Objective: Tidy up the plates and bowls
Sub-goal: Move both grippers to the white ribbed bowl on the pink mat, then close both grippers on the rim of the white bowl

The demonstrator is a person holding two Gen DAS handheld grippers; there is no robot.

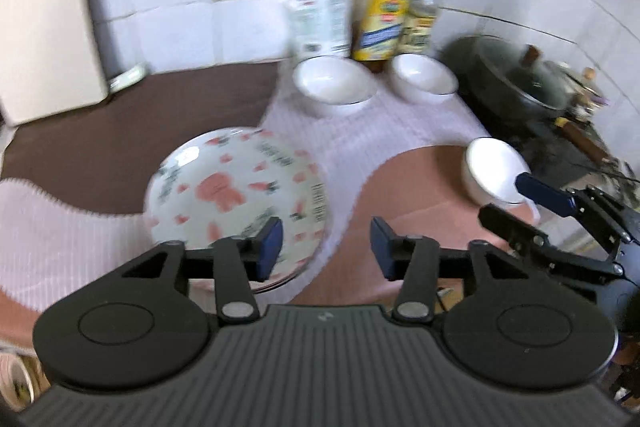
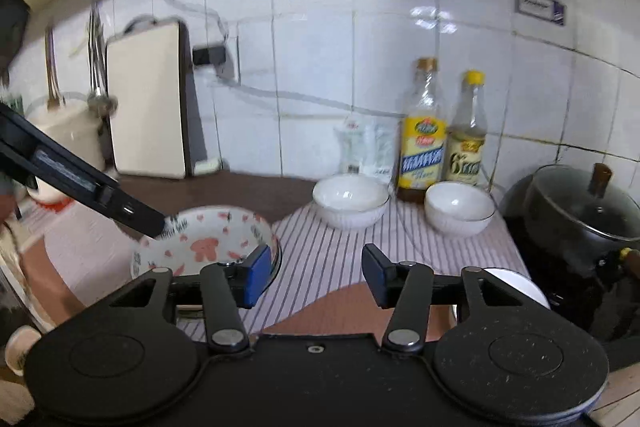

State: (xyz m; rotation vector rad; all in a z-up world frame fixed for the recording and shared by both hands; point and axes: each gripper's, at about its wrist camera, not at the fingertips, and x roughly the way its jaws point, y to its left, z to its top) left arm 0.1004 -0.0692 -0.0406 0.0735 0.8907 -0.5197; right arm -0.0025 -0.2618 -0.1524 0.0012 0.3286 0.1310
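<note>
Both grippers are hanging released over the counter: I am holding the left gripper [image 1: 326, 247] with its blue pads apart and nothing between them, and the right gripper [image 2: 316, 277] is standing just as slack, gripping nothing.

Working down in size, I am looking first at the striped cloth [image 2: 340, 251] that is covering the counter. Next the patterned plate [image 1: 236, 195], white with pink shapes, is sitting on that cloth below and just left of my left gripper's line, seemingly on top of another plate, though blur is hiding the edge. In the right wrist view that plate [image 2: 204, 243] is lying to the left, with my left gripper's body [image 2: 80, 183] reaching across above it.

Smaller again, two white bowls are waiting at the back by the bottles [image 2: 440, 135]: the left bowl [image 2: 350, 201] and the right bowl [image 2: 458, 209], near each other but apart. A third white bowl [image 1: 494, 175] is sitting just beside my right gripper's fingertip, near the dark pot [image 2: 580, 207].

I am judging that bowl to be the right hand's nearest pick, lying low and to its right, while the plate belongs to the left. Round things, so no long axis is mattering.
</note>
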